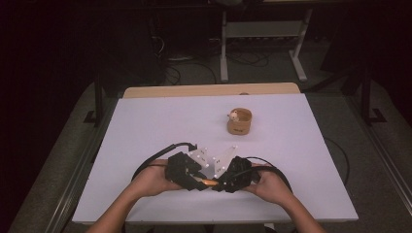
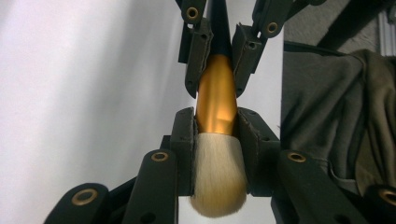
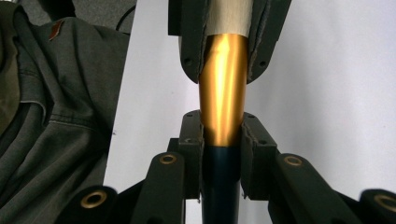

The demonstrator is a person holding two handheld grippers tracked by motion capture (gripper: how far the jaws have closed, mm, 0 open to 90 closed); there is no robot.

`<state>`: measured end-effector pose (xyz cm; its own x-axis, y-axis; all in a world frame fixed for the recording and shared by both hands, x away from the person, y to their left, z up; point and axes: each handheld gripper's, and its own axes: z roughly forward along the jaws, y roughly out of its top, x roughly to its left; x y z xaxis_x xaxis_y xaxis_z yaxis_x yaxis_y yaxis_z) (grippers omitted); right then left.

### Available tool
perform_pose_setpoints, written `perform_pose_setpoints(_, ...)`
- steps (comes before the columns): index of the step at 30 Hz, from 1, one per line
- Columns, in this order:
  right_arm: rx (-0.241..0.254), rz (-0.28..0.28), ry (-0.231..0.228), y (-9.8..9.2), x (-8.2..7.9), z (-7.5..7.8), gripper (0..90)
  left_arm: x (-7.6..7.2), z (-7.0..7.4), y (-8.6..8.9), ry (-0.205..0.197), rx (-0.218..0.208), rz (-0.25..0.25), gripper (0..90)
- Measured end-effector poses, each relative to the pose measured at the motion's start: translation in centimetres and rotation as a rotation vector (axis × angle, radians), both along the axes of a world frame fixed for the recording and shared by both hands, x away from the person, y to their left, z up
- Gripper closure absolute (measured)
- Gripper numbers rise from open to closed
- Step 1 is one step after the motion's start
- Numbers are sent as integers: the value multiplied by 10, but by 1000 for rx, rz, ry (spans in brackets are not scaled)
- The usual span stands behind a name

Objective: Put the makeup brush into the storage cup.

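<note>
A makeup brush [image 1: 210,182] with a gold ferrule [image 2: 215,95], pale bristles [image 2: 218,182] and a dark blue handle [image 3: 219,186] is held level just above the table's near edge, between both grippers. My left gripper [image 1: 196,180] is shut on it where the bristles meet the ferrule, and its pads [image 2: 185,140] press both sides. My right gripper [image 1: 219,184] faces it from the other side, shut on the joint of ferrule and handle [image 3: 223,135]. The two grippers' tips almost touch.
A small round wooden cup [image 1: 239,127] with a pale little object inside stands on the white table [image 1: 160,121], right of centre and farther off. A wooden strip [image 1: 209,90] runs along the far edge. The person's dark clothing [image 3: 56,116] lies close behind the grippers.
</note>
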<state>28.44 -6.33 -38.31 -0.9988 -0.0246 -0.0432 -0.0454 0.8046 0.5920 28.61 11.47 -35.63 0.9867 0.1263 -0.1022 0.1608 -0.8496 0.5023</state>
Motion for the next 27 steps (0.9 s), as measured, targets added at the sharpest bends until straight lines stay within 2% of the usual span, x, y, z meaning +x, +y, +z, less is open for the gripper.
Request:
perform_pose_setpoints(1,8,-4,0,-2,1,0,726,0,1,2,-9,-19,9,677)
perform_pose_setpoints(2,8,-4,0,-2,1,0,726,0,1,2,-9,-19,9,626)
perform_pose_setpoints(3,14,-25,-8,-5,2,0,726,1,3,8,-14,-62,38,576)
perform_pose_setpoints(4,13,-32,-15,-7,2,-1,726,2,3,12,-7,-80,44,566)
perform_pose_setpoints(8,36,-71,-5,-17,4,-4,726,2,2,22,-4,-107,88,511)
perform_pose_setpoints(10,54,-81,-13,-19,4,-3,726,3,1,23,-6,-105,93,494)
perform_pose_setpoints(11,63,-85,-20,-20,4,-3,725,3,-2,24,10,-108,102,487)
perform_pose_setpoints(17,73,-86,-57,-18,1,-1,725,4,-7,19,29,-115,103,469)
perform_pose_setpoints(27,84,-88,-65,-19,1,1,726,6,-10,16,46,-125,105,460)
